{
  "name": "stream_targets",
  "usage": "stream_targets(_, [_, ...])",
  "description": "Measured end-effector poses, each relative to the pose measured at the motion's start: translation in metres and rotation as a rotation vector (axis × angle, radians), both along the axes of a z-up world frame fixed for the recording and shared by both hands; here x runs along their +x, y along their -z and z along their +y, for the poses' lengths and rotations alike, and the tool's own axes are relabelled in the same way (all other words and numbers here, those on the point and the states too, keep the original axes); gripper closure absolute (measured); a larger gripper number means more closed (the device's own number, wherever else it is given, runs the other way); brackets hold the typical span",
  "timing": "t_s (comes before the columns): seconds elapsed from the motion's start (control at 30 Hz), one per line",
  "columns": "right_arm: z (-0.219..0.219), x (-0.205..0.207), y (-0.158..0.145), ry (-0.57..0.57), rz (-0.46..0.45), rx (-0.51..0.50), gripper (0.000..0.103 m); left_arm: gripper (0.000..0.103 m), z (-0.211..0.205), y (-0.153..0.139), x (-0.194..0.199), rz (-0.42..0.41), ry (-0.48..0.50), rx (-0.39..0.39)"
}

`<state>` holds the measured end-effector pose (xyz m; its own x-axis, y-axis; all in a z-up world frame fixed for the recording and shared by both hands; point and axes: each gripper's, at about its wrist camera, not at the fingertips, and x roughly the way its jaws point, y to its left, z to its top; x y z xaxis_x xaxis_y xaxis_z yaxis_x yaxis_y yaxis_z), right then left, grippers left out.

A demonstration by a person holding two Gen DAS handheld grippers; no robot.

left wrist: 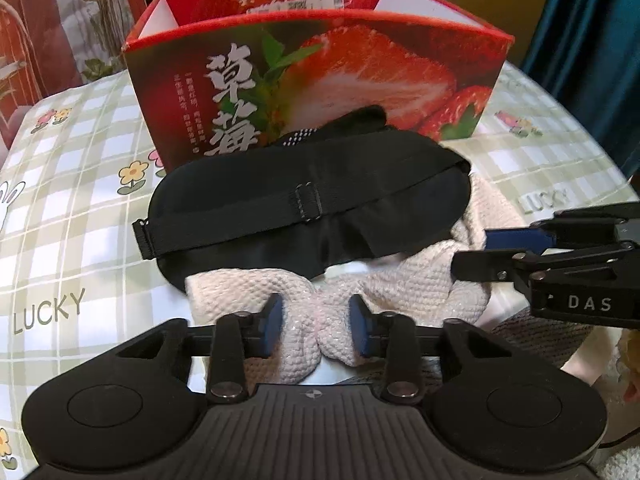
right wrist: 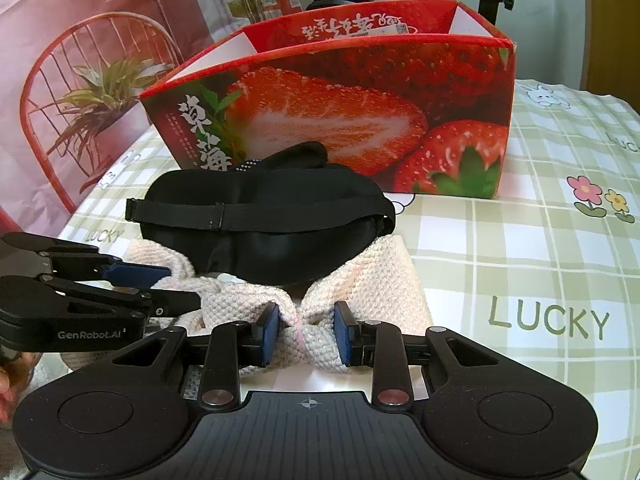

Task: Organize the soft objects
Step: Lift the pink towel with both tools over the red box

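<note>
A cream knitted cloth (left wrist: 248, 292) (right wrist: 372, 276) lies on the table with a black sleep mask (left wrist: 280, 196) (right wrist: 260, 192) resting on top of it. My left gripper (left wrist: 316, 326) is shut on a bunched fold at the cloth's near edge; the right wrist view shows it at the left (right wrist: 184, 288). My right gripper (right wrist: 306, 328) pinches another gathered fold of the same cloth, entering the left wrist view from the right (left wrist: 472, 254). Behind stands an open red strawberry-print box (left wrist: 320, 76) (right wrist: 360, 92).
A second black item with a white dotted band (left wrist: 340, 124) (right wrist: 296, 156) lies between mask and box. The checked tablecloth (left wrist: 72, 208) (right wrist: 520, 260) printed "LUCKY" covers the table. A red chair backdrop (right wrist: 60, 92) stands behind. A hand shows at the edge (right wrist: 8, 380).
</note>
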<state>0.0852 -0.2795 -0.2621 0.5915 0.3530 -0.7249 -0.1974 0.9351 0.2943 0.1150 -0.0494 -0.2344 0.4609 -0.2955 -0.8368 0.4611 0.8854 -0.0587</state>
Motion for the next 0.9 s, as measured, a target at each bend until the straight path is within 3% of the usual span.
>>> stream_targets(0.2, [-0.005,-0.005,-0.013,0.014,-0.058,0.015,0.076,0.081,0.012,-0.008,-0.004,-0.004,-0.021,-0.104])
stream_targets(0.7, [-0.019,-0.017,-0.061,0.061,-0.209,0.023,0.077,0.082,0.012,-0.068,-0.032,-0.28,0.009,-0.168])
stream_targets(0.9, [-0.022,-0.005,-0.091,0.051,-0.287,0.009,0.077,0.082,0.005,-0.094,-0.017,-0.395,0.05,-0.159])
